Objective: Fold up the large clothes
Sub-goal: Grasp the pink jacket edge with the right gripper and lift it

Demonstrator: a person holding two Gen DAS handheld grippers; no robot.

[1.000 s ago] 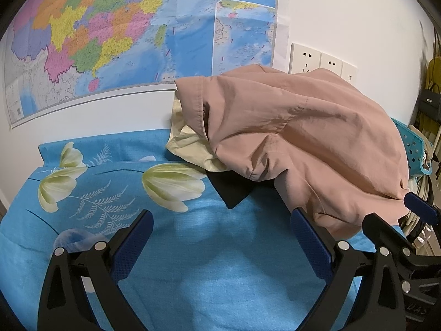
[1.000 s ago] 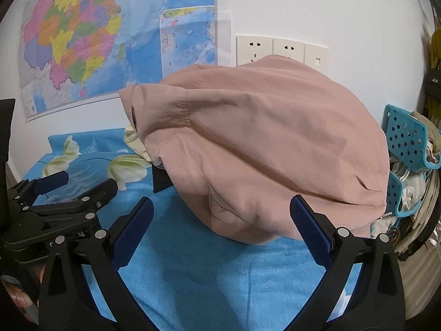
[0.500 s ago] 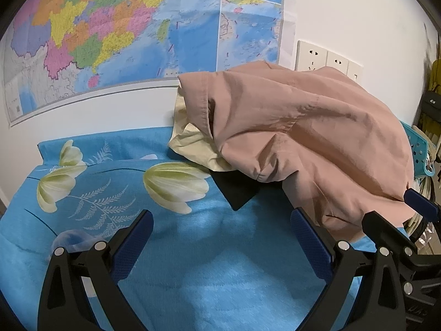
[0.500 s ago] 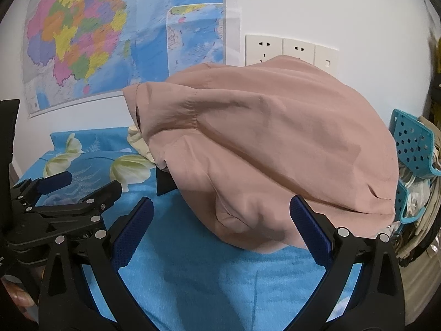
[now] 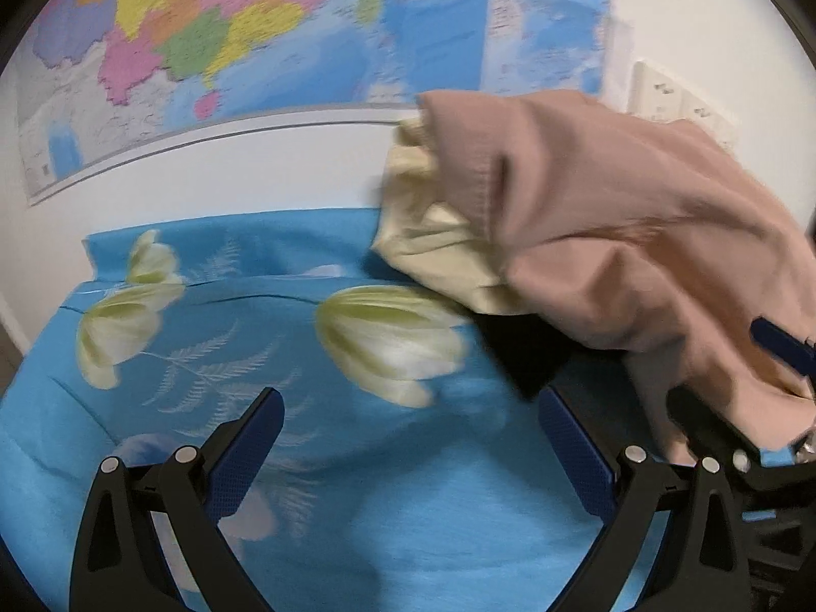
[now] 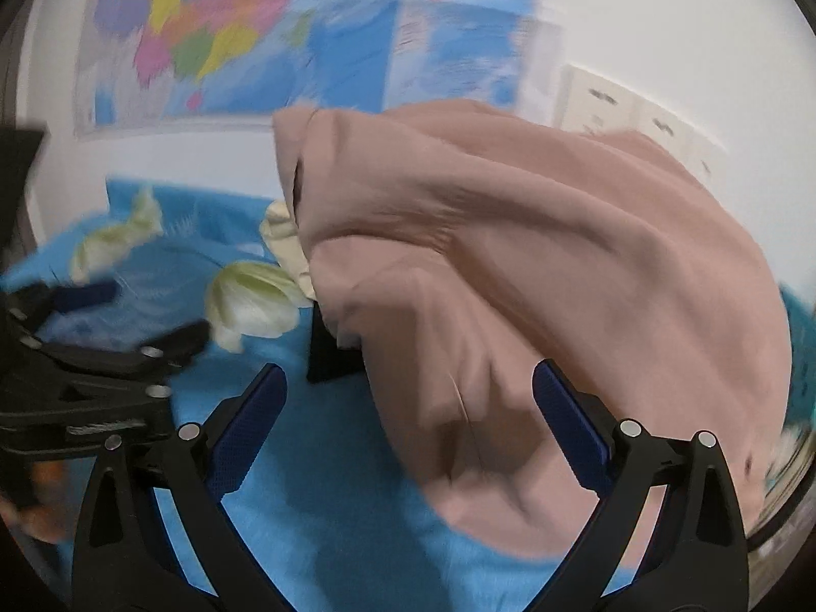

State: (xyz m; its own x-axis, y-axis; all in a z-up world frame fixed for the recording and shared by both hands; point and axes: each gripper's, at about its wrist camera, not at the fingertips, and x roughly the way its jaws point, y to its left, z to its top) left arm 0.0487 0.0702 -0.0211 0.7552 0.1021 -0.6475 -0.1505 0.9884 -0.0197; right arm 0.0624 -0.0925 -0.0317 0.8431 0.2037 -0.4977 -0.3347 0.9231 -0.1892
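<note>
A crumpled dusty-pink garment (image 5: 612, 234) (image 6: 535, 280) tops a heap at the back right of the blue flowered sheet (image 5: 357, 459) (image 6: 331, 484). A cream garment (image 5: 433, 239) (image 6: 285, 239) and a black one (image 5: 520, 352) (image 6: 331, 357) stick out from under it. My left gripper (image 5: 408, 433) is open above bare sheet, left of the heap. My right gripper (image 6: 408, 408) is open, its right finger in front of the pink cloth's lower edge. Nothing sits between either pair of fingers. The right gripper's fingers (image 5: 780, 341) show at the left view's right edge.
A coloured map (image 5: 255, 25) hangs on the white wall behind the bed, with wall sockets (image 6: 637, 112) to its right. A teal perforated basket (image 6: 800, 331) sits at the far right, blurred. The other gripper's black frame (image 6: 102, 357) fills the right view's left side.
Both views are now motion-blurred. The heap has shifted right in both views, so both grippers have swung left. Both stay open.
</note>
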